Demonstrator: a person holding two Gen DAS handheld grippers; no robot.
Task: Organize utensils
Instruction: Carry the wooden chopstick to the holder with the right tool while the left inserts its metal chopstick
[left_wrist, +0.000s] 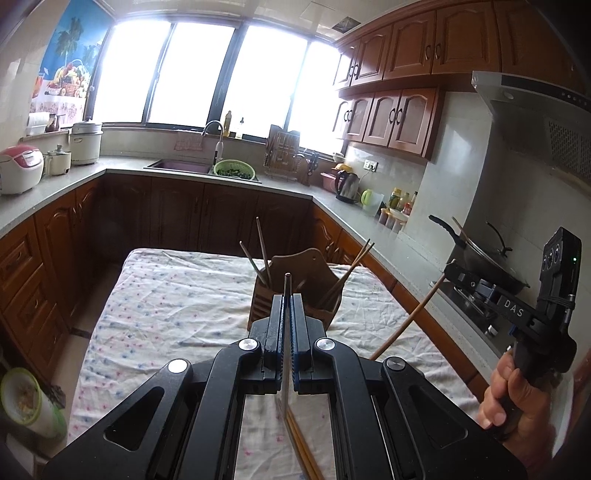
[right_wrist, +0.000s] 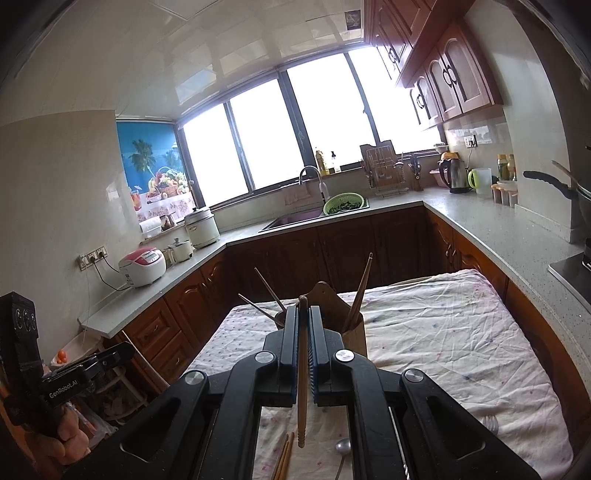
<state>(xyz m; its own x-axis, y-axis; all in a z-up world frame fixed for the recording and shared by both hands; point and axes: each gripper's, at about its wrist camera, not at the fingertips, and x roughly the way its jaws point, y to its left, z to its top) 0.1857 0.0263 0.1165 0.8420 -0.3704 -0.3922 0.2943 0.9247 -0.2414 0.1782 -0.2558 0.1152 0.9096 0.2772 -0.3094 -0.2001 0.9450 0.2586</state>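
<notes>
Your left hand-held gripper (left_wrist: 287, 295) is clamped on a dark chopstick (left_wrist: 287, 286) and your right hand-held gripper (right_wrist: 303, 314) on a pale chopstick (right_wrist: 303, 369) — both just short of the wooden holder (left_wrist: 295, 269) on the cloth-covered desk (left_wrist: 166, 295), which already holds several chopsticks (left_wrist: 264, 251) — a spoon (right_wrist: 342, 448) lies nearer you.

Daylight is pouring through the wide kitchen windows (left_wrist: 207, 74), blowing them out to pure white. The lower cabinets (left_wrist: 177, 214) beneath are sitting in shadow. Fisheye distortion is bending straight lines, and the corners are darkening to black. Focus is staying fairly sharp.
</notes>
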